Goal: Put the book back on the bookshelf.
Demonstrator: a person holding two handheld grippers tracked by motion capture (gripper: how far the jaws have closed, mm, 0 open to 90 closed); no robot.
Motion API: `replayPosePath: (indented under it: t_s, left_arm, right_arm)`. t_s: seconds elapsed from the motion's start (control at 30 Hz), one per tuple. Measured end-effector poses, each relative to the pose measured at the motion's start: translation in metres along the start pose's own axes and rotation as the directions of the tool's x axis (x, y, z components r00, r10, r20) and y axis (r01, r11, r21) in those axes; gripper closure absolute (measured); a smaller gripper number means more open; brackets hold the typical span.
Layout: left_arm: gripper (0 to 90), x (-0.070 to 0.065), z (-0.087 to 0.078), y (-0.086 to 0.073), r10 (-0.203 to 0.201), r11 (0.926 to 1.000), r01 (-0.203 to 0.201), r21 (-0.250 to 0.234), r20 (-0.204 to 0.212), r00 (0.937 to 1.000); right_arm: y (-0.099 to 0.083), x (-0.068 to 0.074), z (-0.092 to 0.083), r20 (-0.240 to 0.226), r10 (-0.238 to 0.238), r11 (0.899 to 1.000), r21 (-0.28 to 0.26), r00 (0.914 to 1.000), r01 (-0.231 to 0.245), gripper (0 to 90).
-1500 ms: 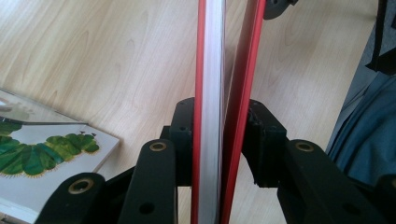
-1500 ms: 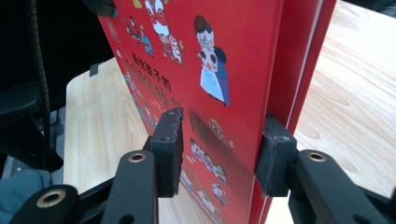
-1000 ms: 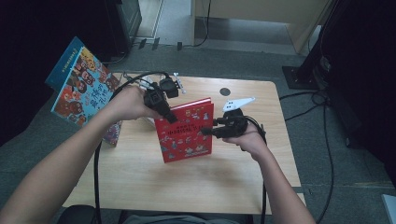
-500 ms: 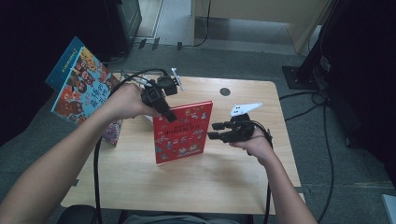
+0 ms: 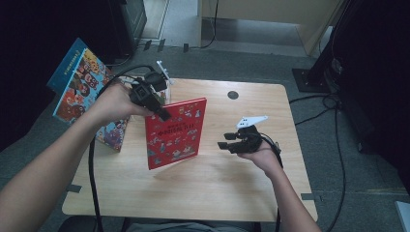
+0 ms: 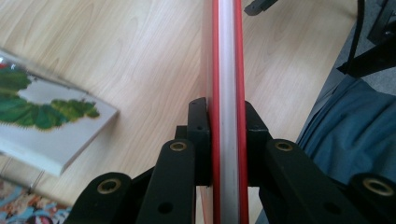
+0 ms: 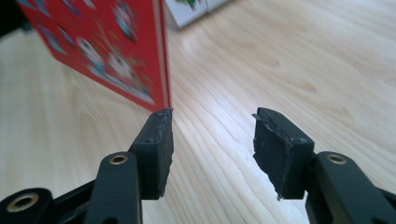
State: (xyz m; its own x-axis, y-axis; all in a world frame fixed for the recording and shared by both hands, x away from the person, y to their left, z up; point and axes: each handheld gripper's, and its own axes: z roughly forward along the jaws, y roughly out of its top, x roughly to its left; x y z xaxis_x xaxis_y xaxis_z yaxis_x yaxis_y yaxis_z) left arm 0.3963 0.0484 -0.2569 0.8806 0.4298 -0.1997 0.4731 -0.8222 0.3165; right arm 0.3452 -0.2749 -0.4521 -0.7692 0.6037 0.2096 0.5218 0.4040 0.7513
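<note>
A red picture book (image 5: 174,133) stands tilted over the wooden table (image 5: 232,193), its lower corner near the tabletop. My left gripper (image 5: 163,115) is shut on the book's upper left corner. In the left gripper view both pads clamp the red book (image 6: 227,70) edge-on, with the left gripper (image 6: 227,135) pressed to its two covers. My right gripper (image 5: 223,142) hangs low to the right of the book, apart from it. Its jaws have just been opening, and in the right gripper view the right gripper (image 7: 212,140) has bare table between its pads, the red book (image 7: 102,42) beyond the left pad.
A colourful book (image 5: 80,82) leans upright off the table's left side. A white caterpillar book (image 6: 51,116) lies flat at the left edge. A dark round hole (image 5: 232,94) marks the far table edge. Cables and a black stand (image 5: 329,72) are on the floor at right.
The right gripper has come off the book's right edge, opened, and dropped down and to the right. The left hand has carried the book slightly left and up.
</note>
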Motion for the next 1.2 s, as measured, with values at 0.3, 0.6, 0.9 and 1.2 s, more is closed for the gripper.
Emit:
replayPosePath:
  t_s: [0.3, 0.6, 0.9, 1.2]
  left_arm:
    - [80.4, 0.014, -0.012, -0.028, -0.102, 0.9936, 0.103, -0.046, 0.023, 0.9945]
    - [80.3, 0.028, -0.031, -0.069, -0.220, 0.9714, 0.219, -0.092, 0.006, 0.9756]
    - [80.3, 0.041, -0.046, -0.105, -0.312, 0.9411, 0.310, -0.135, 0.005, 0.9501]
    - [80.2, 0.055, -0.059, -0.137, -0.398, 0.9016, 0.396, -0.174, 0.023, 0.9169]
  right_arm:
    - [-0.014, -0.006, 0.021, 0.080, 0.030, 0.996, 0.081, 0.9964, -0.037, 47.2]
    - [-0.028, -0.014, 0.038, 0.156, 0.052, 0.996, 0.069, 0.9863, -0.064, 46.2]
    - [-0.035, -0.016, 0.048, 0.190, 0.058, 0.995, 0.074, 0.9802, -0.073, 45.5]
    - [-0.037, -0.014, 0.054, 0.242, -0.022, 0.998, 0.054, 0.9700, 0.009, 41.0]
